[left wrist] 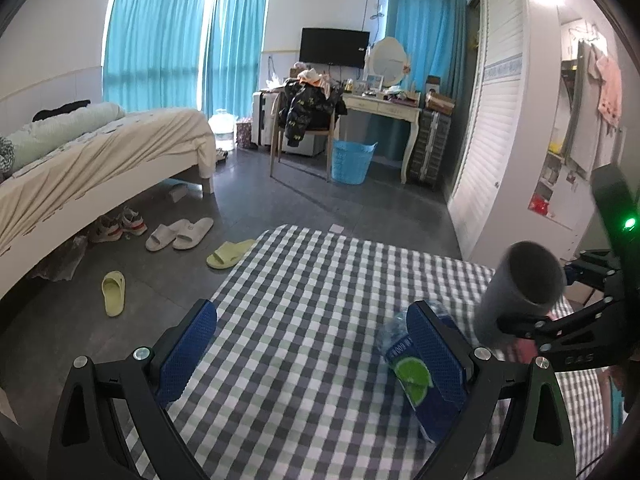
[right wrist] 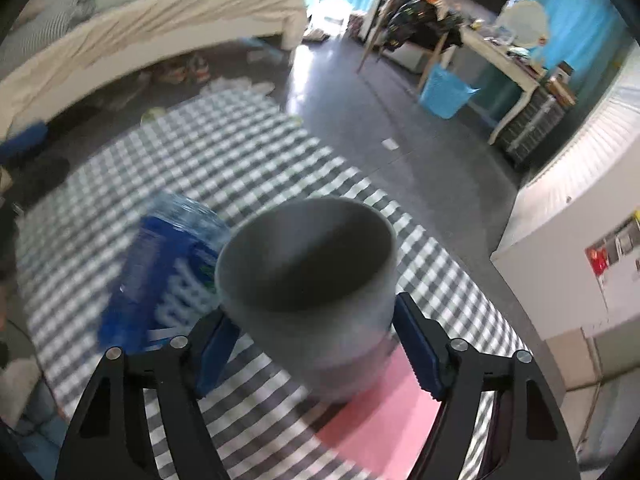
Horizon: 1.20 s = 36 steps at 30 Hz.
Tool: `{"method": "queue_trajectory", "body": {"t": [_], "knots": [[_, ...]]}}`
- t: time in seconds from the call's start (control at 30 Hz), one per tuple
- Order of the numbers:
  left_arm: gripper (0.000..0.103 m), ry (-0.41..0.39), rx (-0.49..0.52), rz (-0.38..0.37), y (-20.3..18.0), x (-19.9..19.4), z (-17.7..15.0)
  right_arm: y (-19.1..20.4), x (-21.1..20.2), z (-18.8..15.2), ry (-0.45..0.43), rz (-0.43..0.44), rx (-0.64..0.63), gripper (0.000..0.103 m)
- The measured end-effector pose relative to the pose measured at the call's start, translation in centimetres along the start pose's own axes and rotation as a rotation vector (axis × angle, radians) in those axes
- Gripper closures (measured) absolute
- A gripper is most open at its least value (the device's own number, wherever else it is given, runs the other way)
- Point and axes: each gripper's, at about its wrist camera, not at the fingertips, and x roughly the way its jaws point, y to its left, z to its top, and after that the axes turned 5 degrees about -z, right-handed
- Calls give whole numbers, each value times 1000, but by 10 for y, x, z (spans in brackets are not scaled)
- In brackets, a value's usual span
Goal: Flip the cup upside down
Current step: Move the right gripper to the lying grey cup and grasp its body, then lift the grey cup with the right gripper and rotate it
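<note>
The grey cup [right wrist: 308, 292] is held between the blue pads of my right gripper [right wrist: 316, 344], lifted above the checked table and tilted, its open mouth facing the camera. In the left wrist view the same cup [left wrist: 516, 292] hangs at the right, mouth up and away, in the right gripper's black fingers [left wrist: 560, 320]. My left gripper [left wrist: 312, 348] is open and empty, low over the checked tablecloth [left wrist: 312, 280]. A blue-labelled water bottle [left wrist: 412, 364] lies on the cloth by its right finger.
The bottle [right wrist: 160, 280] lies left of the cup in the right wrist view. A pink mat [right wrist: 380, 420] lies on the tablecloth under the cup. Beyond the table are a bed [left wrist: 100, 152], slippers [left wrist: 180, 234] on the floor and a white wardrobe [left wrist: 500, 120].
</note>
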Motion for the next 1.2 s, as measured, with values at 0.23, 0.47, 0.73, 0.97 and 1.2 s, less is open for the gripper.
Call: {"method": "queue_trajectory", "body": {"t": [0.23, 0.47, 0.73, 0.97, 1.2], "knots": [[4, -19, 36, -44, -12, -27, -14, 16, -64, -27, -25, -22, 122, 31], [4, -29, 55, -67, -10, -52, -37, 42, -95, -85, 4, -19, 324, 31], [4, -6, 109, -82, -10, -64, -67, 64, -85, -121, 62, 9, 569, 31], [4, 25, 103, -77, -3, -65, -82, 57, -78, -114, 48, -19, 614, 31], [4, 40, 113, -56, -6, -60, -86, 39, -49, -97, 72, -36, 639, 31]]}}
